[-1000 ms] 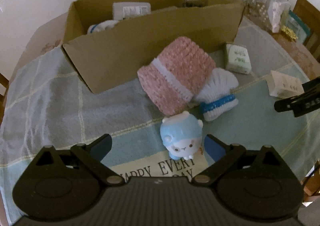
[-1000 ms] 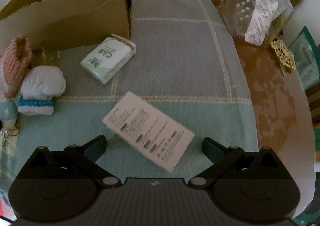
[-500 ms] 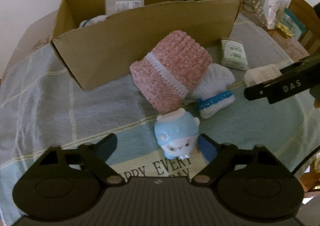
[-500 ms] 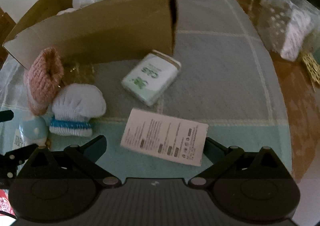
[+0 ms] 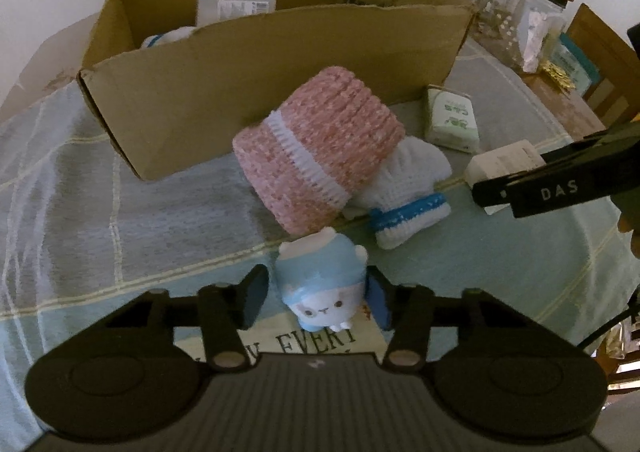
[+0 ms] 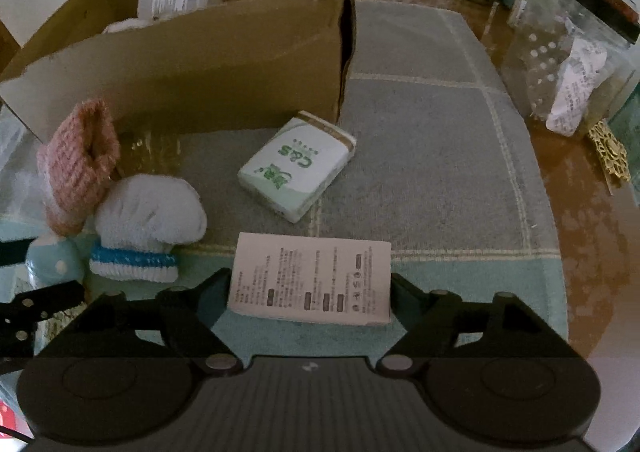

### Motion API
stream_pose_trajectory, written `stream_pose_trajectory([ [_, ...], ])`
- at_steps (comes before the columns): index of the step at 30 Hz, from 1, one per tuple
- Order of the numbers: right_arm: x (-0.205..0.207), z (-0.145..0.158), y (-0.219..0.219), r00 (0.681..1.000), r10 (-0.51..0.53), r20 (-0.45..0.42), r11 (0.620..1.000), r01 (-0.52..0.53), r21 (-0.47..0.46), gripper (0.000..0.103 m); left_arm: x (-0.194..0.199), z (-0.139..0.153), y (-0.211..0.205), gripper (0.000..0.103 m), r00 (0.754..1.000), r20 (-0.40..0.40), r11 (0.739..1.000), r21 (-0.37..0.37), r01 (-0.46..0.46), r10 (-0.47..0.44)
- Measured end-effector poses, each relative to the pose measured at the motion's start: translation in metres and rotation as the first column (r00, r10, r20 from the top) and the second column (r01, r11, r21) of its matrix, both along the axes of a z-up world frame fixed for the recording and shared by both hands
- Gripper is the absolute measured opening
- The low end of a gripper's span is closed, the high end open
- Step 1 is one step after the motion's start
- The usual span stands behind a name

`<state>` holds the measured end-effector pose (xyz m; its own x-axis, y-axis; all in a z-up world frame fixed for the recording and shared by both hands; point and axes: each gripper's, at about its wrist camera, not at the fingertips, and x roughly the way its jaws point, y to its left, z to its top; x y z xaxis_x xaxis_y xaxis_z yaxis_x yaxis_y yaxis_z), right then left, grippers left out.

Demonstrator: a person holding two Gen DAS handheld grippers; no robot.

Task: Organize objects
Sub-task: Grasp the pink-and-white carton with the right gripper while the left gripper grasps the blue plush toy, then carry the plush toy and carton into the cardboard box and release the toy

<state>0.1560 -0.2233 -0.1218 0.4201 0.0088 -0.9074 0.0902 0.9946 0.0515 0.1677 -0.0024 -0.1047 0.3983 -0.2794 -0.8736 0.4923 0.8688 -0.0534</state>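
Observation:
A small blue-and-white sheep toy (image 5: pixel 320 280) stands on the checked cloth, and my left gripper (image 5: pixel 316 298) is shut on it, a blue pad at each flank. A flat white printed box (image 6: pixel 310 280) lies between the fingers of my right gripper (image 6: pixel 310 286), whose jaws are closing; both fingertips meet the box's short ends. The open cardboard box (image 5: pixel 280 64) stands behind, with a bottle and a jar inside. A pink knitted hat (image 5: pixel 320 156) and a white mitten with a blue cuff (image 5: pixel 412 192) lie in front of it.
A green-and-white tissue pack (image 6: pixel 298 164) lies beside the carton's corner. Clear jars (image 6: pixel 568 64) and small containers crowd the wooden table's far right. Chair backs (image 5: pixel 600 52) ring the table. The right tool's arm (image 5: pixel 560 188) reaches in beside the mitten.
Both grippers' jaws have drawn in from wide open, the left onto the sheep toy and the right onto the white box. The right gripper swung left, squaring up with the box.

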Motion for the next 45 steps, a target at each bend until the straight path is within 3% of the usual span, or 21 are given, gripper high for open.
stream_pose_trajectory([
  [11,0.005,0.022,-0.006,0.996,0.084,-0.004,0.996,-0.084,0.002,0.085,0.001,0.019,0.007,0.045,0.999,-0.015,0.999,0.007,0.037,-0.037],
  [22,0.023,0.100,-0.005,0.957,0.275,0.094,0.961,-0.274,-0.018,0.085,0.010,0.084,0.014,0.045,0.994,0.009,0.994,-0.003,0.107,-0.107],
  [31,0.059,0.147,0.010,0.907,0.374,0.195,0.927,-0.371,-0.049,0.085,0.048,0.133,0.007,0.045,0.991,0.094,0.995,0.013,0.097,-0.098],
  [39,0.096,0.155,0.019,0.890,0.403,0.214,0.914,-0.402,-0.050,0.085,0.110,0.146,-0.003,0.046,0.987,0.157,0.999,0.018,0.029,-0.031],
  [40,0.099,0.155,0.020,0.888,0.406,0.214,0.913,-0.404,-0.053,0.085,0.118,0.146,-0.004,0.049,0.987,0.160,1.000,0.019,0.005,-0.008],
  [43,0.108,0.155,0.020,0.889,0.404,0.213,0.913,-0.406,-0.038,0.085,0.133,0.143,-0.003,0.098,0.983,0.179,0.999,0.005,-0.052,0.050],
  [45,0.112,0.153,0.021,0.888,0.407,0.214,0.912,-0.409,-0.037,0.085,0.137,0.140,-0.003,0.098,0.976,0.201,0.996,0.018,-0.084,0.079],
])
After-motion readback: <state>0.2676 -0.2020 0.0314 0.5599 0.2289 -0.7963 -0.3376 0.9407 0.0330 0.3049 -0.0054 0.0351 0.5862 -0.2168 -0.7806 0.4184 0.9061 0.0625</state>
